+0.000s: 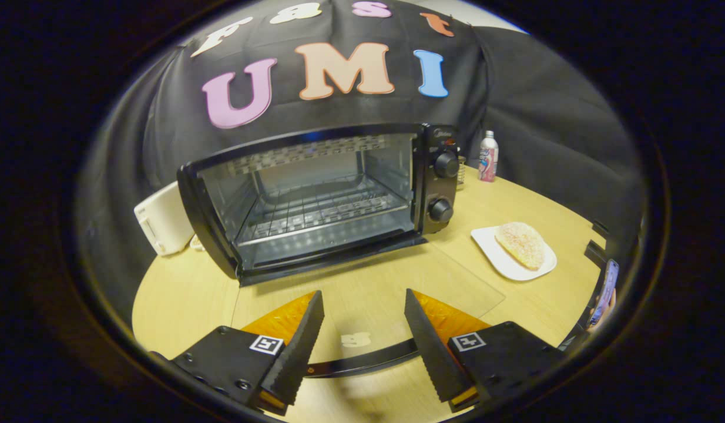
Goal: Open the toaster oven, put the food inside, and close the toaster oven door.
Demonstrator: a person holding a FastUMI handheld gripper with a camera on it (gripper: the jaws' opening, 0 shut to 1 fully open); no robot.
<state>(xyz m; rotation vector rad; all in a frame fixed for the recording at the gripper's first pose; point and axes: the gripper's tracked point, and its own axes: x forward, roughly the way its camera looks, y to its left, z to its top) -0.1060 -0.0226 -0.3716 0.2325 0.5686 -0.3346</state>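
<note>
Gripper view, looking forward along two fingers over a round, pale wood-grain table [180,305].

At twelve o'clock from the fingers stands the toaster oven [321,197], a black box with rounded corners and two round knobs stacked on its right-hand panel. Its cavity is bare shiny metal with a wire rack across the middle, and nothing sits on the rack. The glass door [368,288] lies folded down flat over the table toward the fingers, clear enough that the wood shows through. Its dark curved handle [362,364] runs between the two fingers, close to them.

At ten o'clock, tucked against the oven's left side, sits a white boxy appliance [163,220]. At two o'clock rests a white rounded-square plate [492,252] carrying the food, a flat, pale, sugar-speckled pastry [521,244]. Beyond it at one o'clock stands a small pink-and-white bottle [487,155]. At three o'clock a hand holds a phone [604,291].

The gripper [363,341] is spread wide and grips nothing. Its fingers [298,352] are black wedges with sawtooth inner faces, backed by orange faceted panels.

Judging by the lowered door and empty rack, the opening step looks finished and the loading step comes next. That calls for swinging toward two o'clock and closing gently on the soft pastry, which may crumble or squash.
</note>
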